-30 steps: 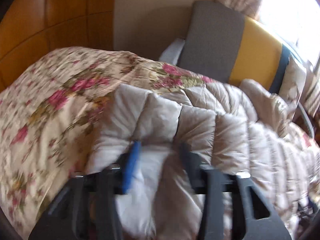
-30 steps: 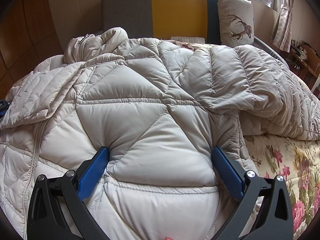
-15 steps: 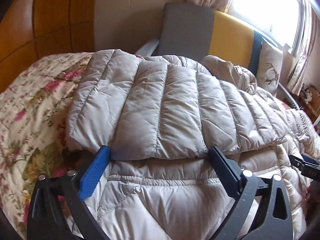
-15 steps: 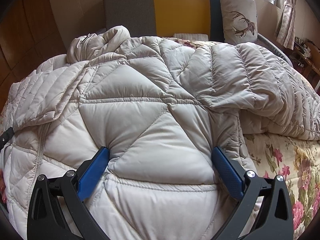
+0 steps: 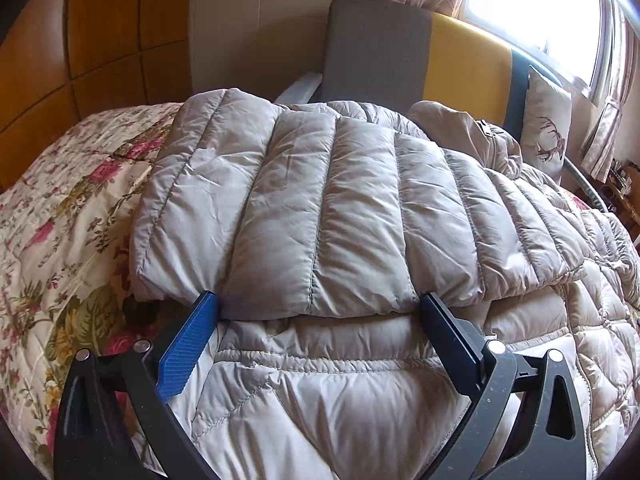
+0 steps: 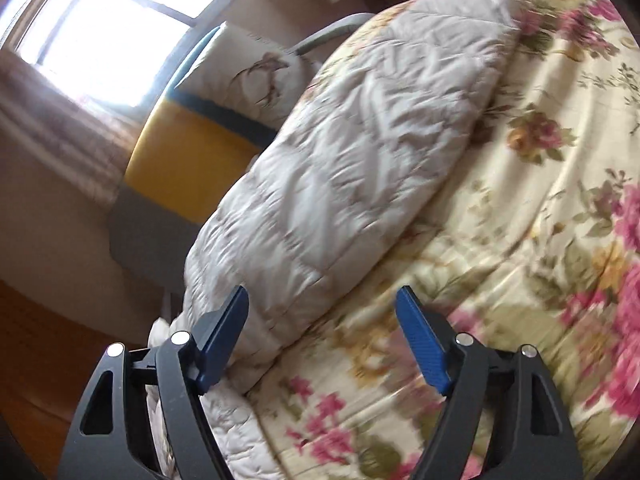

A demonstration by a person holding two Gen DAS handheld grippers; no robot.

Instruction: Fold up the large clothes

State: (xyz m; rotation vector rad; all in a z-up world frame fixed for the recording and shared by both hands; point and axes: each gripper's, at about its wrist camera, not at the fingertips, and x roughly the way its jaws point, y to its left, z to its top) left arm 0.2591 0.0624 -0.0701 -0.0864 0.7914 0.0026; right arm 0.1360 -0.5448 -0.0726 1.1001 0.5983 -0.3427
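One sleeve (image 5: 320,216) lies folded across the coat (image 5: 360,408) on the bed (image 5: 60,208). Left gripper (image 5: 318,312) gapes wide at its cuff, gripping nothing. Right gripper (image 6: 322,312), jaws closing on nothing, nears the coat's edge; it should pinch the far sleeve squarely and fold level.

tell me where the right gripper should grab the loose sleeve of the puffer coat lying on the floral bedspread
Take the sleeve at its near edge, low down beside the right gripper, coming from the floral bedspread side. That edge lies flat and thin against the bedding, so closing jaws can straddle it; the padded middle looks too thick. Nothing is between the jaws yet.
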